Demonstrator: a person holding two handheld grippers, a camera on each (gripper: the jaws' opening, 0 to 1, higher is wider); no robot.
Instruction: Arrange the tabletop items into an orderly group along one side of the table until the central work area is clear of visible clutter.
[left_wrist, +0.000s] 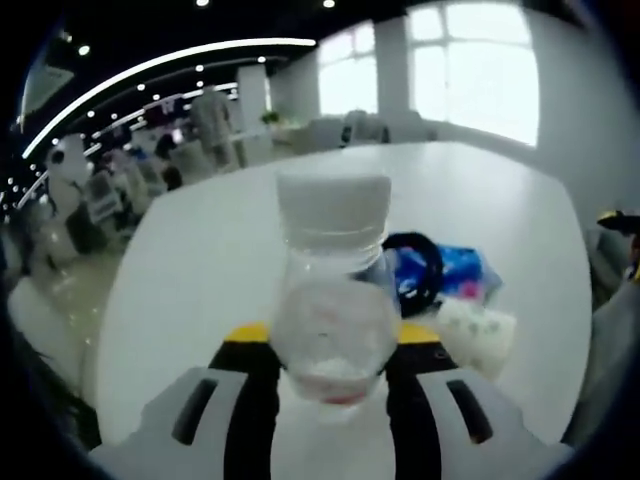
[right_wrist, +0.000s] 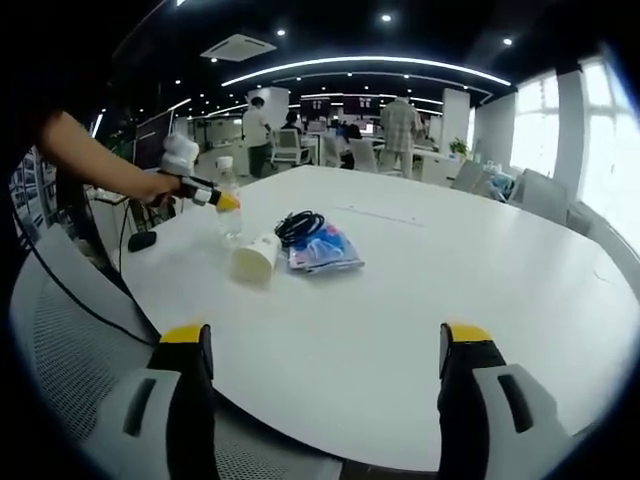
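Note:
My left gripper (left_wrist: 330, 345) is shut on a clear plastic bottle (left_wrist: 332, 290) with a white cap, held upright between its yellow-tipped jaws over the white table (left_wrist: 200, 260). From the right gripper view, the left gripper (right_wrist: 222, 201) holds that bottle (right_wrist: 229, 210) near the table's left edge. A white cup (right_wrist: 254, 259) lies on its side on the table (right_wrist: 420, 290) beside a coiled black cable (right_wrist: 299, 225) and a blue packet (right_wrist: 322, 250). The cup (left_wrist: 478, 330), cable (left_wrist: 415, 268) and packet (left_wrist: 462, 270) lie just right of the bottle. My right gripper (right_wrist: 325, 345) is open at the near edge, holding nothing.
A mesh chair (right_wrist: 70, 350) stands at the table's near left. A person's arm (right_wrist: 90, 160) reaches in from the left. More chairs (right_wrist: 545, 195) line the far right side. People and desks fill the office behind.

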